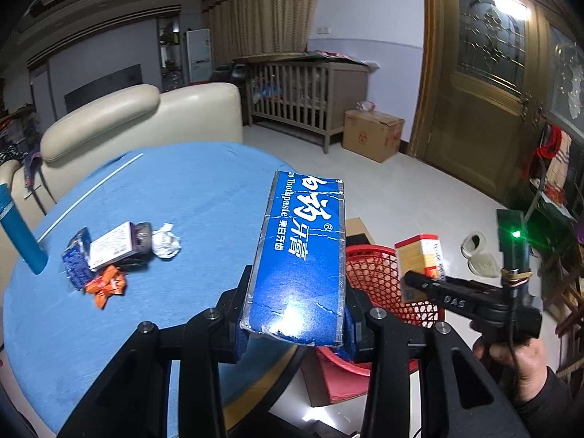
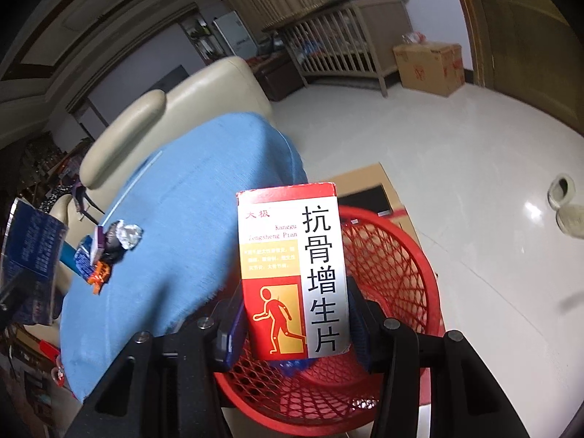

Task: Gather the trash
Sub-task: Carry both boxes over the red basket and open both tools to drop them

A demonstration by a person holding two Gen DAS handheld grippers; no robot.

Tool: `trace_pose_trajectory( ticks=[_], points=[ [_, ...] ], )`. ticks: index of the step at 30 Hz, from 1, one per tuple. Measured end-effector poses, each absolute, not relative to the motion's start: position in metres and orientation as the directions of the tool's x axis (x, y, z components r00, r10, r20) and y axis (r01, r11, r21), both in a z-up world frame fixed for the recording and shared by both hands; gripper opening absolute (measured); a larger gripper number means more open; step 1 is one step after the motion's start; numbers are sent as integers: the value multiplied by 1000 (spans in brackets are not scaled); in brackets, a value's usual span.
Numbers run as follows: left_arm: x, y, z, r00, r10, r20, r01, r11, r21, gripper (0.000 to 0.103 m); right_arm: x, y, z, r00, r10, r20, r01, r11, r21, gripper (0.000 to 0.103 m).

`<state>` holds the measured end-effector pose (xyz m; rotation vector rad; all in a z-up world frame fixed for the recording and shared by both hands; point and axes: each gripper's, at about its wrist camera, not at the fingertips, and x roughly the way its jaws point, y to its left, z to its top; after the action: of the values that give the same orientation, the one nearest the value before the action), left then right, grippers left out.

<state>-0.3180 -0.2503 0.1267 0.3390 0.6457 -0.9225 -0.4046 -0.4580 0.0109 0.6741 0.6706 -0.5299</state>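
- The left gripper (image 1: 296,325) is clamped on the near end of a blue toothpaste box (image 1: 301,255); the box juts forward and up, over the right edge of the table (image 1: 189,197).
- The right gripper (image 2: 294,328) has its jaws closed on the lower end of a red-and-white medicine box (image 2: 292,273), held upright directly above the red mesh basket (image 2: 394,255).
- In the left wrist view the right gripper (image 1: 419,277) shows at the right, the same medicine box (image 1: 419,259) in its fingers over the basket (image 1: 368,273), with the person's hand (image 1: 518,361) gripping the handle.
- The basket sits low, just beside the table's right edge, resting on flattened cardboard (image 2: 368,182) on the pale floor.
- More trash lies on the blue tablecloth, well to the left — a white carton (image 1: 111,244), a dark jar lid (image 1: 143,235) touching it, a crumpled foil ball (image 1: 166,241) just right of the lid, a blue wrapper (image 1: 75,259) and an orange wrapper (image 1: 107,284) at the near side of the pile.
- A white straw (image 1: 91,197) lies diagonally at the far left of the table, and a blue bottle (image 1: 18,230) stands tilted at the left edge.
- Far behind: a cream sofa (image 1: 138,124), a wooden crib (image 1: 303,98) and a cardboard box (image 1: 372,133).
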Motion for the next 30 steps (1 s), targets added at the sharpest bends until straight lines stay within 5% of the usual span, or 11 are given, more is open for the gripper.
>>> trace_pose_trajectory(
  ticks=[4, 7, 30],
  points=[
    [-324, -262, 122, 416, -627, -658, 836, 549, 5, 42, -407, -466, -4, 641, -202, -741, 656, 646, 391, 53],
    [-327, -273, 119, 399, -628, -668, 846, 534, 4, 42, -408, -471, -15, 614, -180, -769, 671, 633, 387, 71],
    [-355, -365, 56, 128, -610, -782, 945, 315, -91, 46, -457, -510, 0, 638, -321, -700, 749, 469, 468, 72]
  ],
)
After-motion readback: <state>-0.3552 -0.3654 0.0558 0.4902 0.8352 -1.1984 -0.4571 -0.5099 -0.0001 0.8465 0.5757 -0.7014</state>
